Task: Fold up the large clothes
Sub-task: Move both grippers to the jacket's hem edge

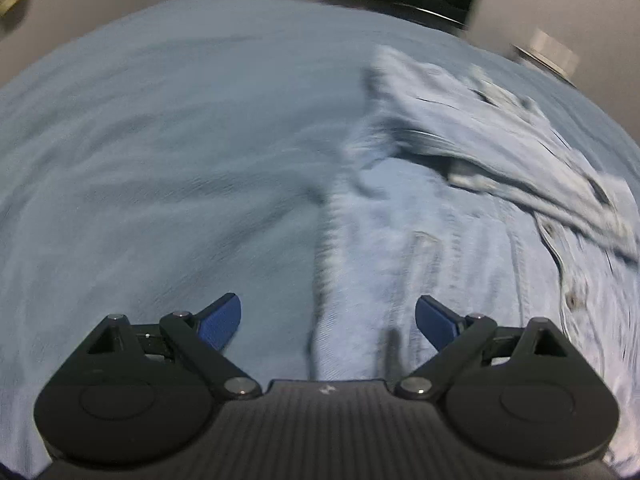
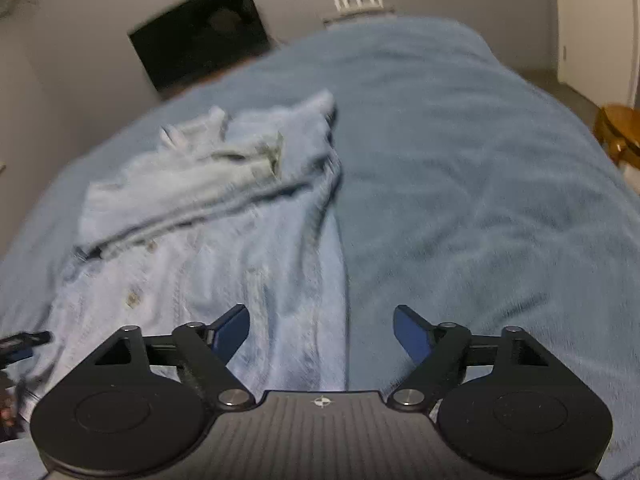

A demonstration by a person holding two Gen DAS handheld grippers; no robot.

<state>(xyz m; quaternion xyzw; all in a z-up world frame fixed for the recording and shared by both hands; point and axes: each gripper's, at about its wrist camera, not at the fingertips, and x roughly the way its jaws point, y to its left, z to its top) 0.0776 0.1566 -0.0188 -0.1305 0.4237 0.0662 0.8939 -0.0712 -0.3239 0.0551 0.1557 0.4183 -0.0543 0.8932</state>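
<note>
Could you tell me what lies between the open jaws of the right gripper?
In the right wrist view, the right gripper grips nothing; the shirt's straight edge and the blue blanket show between its jaws.

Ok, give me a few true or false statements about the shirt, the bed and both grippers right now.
1. The denim shirt lies on a blue blanket. True.
2. The left gripper is clamped on the shirt. False: its jaws stand open, holding nothing.
3. The right gripper is open. True.
4. The shirt is fully buttoned and spread flat. False: its upper part is bunched and folded over.
</note>
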